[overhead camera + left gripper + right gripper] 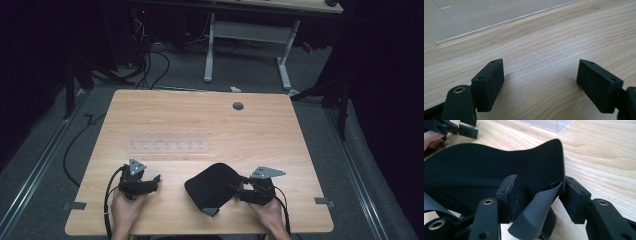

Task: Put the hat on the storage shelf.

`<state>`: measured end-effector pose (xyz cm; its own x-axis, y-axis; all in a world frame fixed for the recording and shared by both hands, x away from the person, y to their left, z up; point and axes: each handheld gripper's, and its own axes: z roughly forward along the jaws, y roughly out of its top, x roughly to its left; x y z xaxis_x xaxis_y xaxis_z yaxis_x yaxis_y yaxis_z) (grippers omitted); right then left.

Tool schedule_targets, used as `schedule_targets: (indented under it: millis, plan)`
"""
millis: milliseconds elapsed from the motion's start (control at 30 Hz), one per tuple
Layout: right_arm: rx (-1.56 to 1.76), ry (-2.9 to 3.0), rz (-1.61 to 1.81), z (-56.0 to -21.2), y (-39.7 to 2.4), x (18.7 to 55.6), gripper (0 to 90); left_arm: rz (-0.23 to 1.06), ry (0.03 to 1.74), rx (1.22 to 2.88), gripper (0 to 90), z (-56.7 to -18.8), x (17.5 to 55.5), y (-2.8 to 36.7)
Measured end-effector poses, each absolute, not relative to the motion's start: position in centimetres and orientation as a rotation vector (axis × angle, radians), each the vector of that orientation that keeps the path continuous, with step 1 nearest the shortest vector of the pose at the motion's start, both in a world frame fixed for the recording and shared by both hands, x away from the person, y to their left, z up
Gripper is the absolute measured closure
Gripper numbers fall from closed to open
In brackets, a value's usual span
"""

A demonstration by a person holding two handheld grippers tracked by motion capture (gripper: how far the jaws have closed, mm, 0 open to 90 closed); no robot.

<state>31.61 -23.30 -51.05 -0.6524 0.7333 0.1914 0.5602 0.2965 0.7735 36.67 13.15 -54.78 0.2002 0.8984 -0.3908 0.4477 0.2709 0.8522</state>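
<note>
Left gripper [156, 179] rests low on the desk [200, 115] at the near left, fingers [487, 83] spread wide with bare wood between them; it holds nothing. Beyond it lies a clear plastic tray [169, 141], flat on the desk and well apart from the work.

Centre — the black fabric piece [210, 185] sits on the near part of the desk, between the two grippers and closer to the right one; one side lies flat, the other lifts in a curved flap. In the right gripper view the cloth [486, 167] shows a stitched edge that stands up and curls over, and a grey strap [536, 212] hangs loosely from it.

Right gripper [241, 188] is at the fabric's right edge; its fingers [507, 197] stand partly apart, astride the raised edge and the strap, one on each side. I cannot tell that the pads press on the cloth yet, so I log it as unclamped.

Handling, my judgement: light, soft, limp; it will sag and fold wherever it is unsupported, and it should not slip much against the pads. Not fragile. Best hold is the stitched edge, where the layers are thickest — not the strap, which would merely trail. A second hold on the far flap by the left gripper would keep it spread.
</note>
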Motion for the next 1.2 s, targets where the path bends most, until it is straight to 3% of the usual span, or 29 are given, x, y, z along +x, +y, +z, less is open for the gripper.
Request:
schedule_targets:
  millis: [367, 933, 1200]
  plan:
    - [1.175, 2.429, 1.260, -52.1, -22.7, 32.0, 55.7, 0.507, 1.422, 1.349, 22.4, -54.8, 36.7, 13.1]
    - [1.145, 2.509, 1.388, -52.4, -22.7, 32.1, 81.7, 0.513, 1.430, 1.339, 25.8, -54.7, 36.7, 13.2]
    - [1.151, 2.513, 1.461, -52.0, -23.0, 32.0, 85.6, 0.505, 1.415, 1.341, 29.7, -54.7, 36.6, 13.1]
